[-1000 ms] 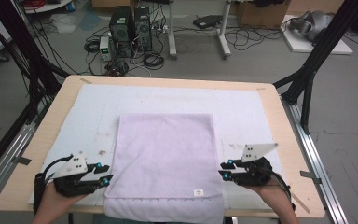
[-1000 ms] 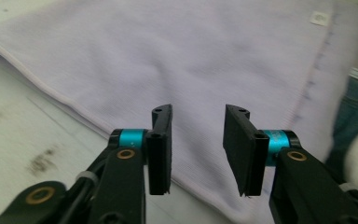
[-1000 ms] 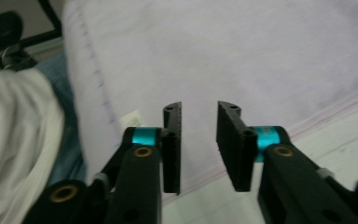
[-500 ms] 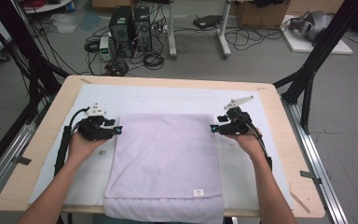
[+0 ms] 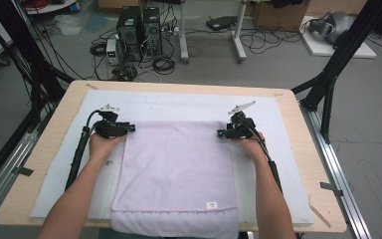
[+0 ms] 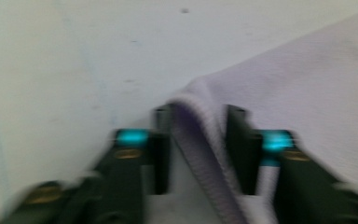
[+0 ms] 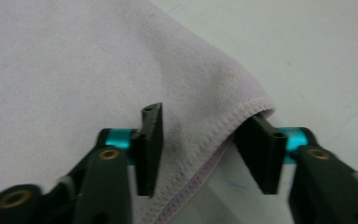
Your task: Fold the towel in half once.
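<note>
Now both grippers are closing in on the far corners of the lilac towel (image 5: pixel 176 169) lying on the white mat (image 5: pixel 59 184); left gripper (image 6: pixel 198 149) and right gripper (image 7: pixel 205 149) jaws are half open, straddling the hem, not yet pinching, so they should be biting deep and evenly before lifting

One lilac towel (image 5: pixel 176 174) at centre frame, with one small label (image 5: pixel 211 205) near its lower edge. One white mat (image 5: pixel 179 104) beneath, on one wooden table (image 5: pixel 298 114). Two grippers: left gripper (image 5: pixel 129 128) at the towel's upper left corner, right gripper (image 5: pixel 221 133) at its upper right. Two forearms from the bottom edge. Two black computer towers (image 5: pixel 139 30) at upper left on the floor.
</note>
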A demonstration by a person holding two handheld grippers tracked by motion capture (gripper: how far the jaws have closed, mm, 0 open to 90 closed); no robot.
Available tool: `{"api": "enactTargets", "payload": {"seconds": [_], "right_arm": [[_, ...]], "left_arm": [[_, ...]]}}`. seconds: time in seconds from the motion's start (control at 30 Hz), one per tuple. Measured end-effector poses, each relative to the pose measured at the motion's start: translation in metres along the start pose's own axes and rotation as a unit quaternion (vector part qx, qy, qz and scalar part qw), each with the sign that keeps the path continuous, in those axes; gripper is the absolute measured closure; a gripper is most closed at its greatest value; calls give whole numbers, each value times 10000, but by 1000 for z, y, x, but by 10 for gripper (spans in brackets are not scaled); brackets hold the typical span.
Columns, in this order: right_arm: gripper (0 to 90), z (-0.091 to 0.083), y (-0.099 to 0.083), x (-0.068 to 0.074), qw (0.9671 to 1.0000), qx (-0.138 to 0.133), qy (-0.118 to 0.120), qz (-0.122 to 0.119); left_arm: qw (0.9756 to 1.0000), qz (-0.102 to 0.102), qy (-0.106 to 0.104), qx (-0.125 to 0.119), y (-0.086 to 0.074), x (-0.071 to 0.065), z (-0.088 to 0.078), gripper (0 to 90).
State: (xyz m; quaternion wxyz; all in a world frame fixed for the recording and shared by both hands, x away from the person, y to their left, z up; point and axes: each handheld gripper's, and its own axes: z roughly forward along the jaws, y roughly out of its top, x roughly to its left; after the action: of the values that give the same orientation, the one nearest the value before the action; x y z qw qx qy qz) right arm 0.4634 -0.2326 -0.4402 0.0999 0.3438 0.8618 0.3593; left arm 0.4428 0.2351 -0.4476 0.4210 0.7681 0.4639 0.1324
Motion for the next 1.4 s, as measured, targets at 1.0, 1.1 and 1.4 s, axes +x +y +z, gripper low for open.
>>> {"api": "enactTargets", "payload": {"seconds": [1.0, 1.1, 1.4], "right_arm": [[454, -59, 64, -6, 9963, -343, -780, 66], [403, -59, 53, 2, 9983, -178, -563, 21], [418, -73, 17, 46, 9985, -315, -194, -393]], "left_arm": [[9923, 728, 892, -448, 75, -3, -49, 548], [9933, 736, 748, -480, 59, -5, -58, 526], [9930, 1066, 393, -337, 8, -27, -76, 494]]}}
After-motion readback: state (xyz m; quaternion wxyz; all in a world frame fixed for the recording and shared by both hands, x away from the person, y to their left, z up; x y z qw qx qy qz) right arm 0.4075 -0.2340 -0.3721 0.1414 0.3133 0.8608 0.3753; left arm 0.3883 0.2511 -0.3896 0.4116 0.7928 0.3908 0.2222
